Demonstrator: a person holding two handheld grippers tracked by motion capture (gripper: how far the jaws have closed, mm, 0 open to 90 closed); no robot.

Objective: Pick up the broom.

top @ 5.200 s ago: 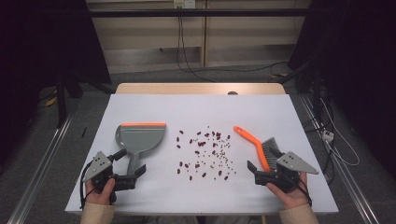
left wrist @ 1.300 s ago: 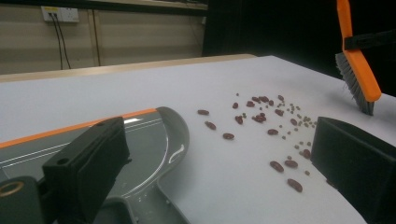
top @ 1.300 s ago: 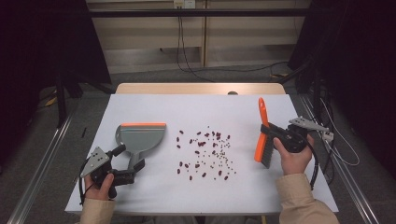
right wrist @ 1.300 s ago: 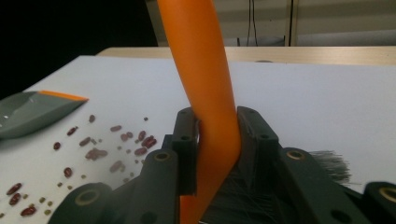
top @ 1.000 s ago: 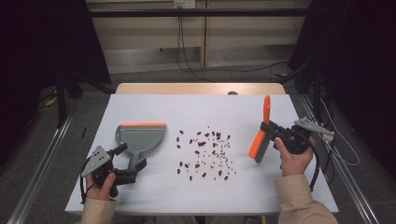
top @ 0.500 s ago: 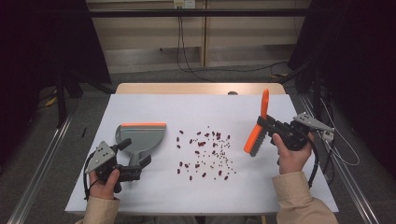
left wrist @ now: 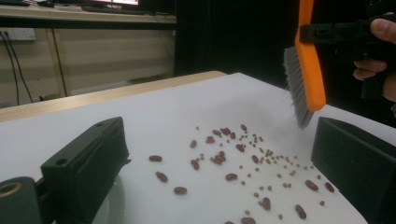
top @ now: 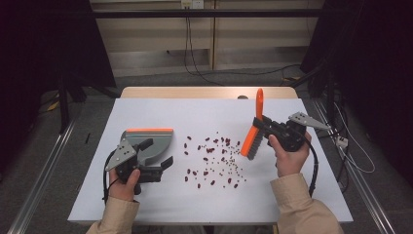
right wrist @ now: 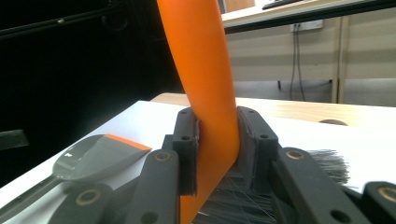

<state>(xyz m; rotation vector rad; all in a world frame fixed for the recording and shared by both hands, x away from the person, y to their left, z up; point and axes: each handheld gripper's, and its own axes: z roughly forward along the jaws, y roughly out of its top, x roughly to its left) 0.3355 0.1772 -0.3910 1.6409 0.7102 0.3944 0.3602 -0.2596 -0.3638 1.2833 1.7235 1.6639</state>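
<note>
While our right gripper [top: 267, 127] clamps the orange plastic hand brush with grey bristles [top: 253, 139] by its handle, bristles hanging above the right edge of the scattered red beans and small green peas [top: 214, 158], our left gripper [top: 155, 157] hovers with its jaws wide and empty over the handle of the grey plastic dustpan with an orange lip [top: 147, 141], which lies flat on the white table [top: 146, 204], left of the spill. We judge the dustpan pickup is in hand; next we must lower and close on that handle, then sweep leftward.

L gripper [top: 163, 163] jaws apart, R gripper [top: 260, 127] clamped
</note>
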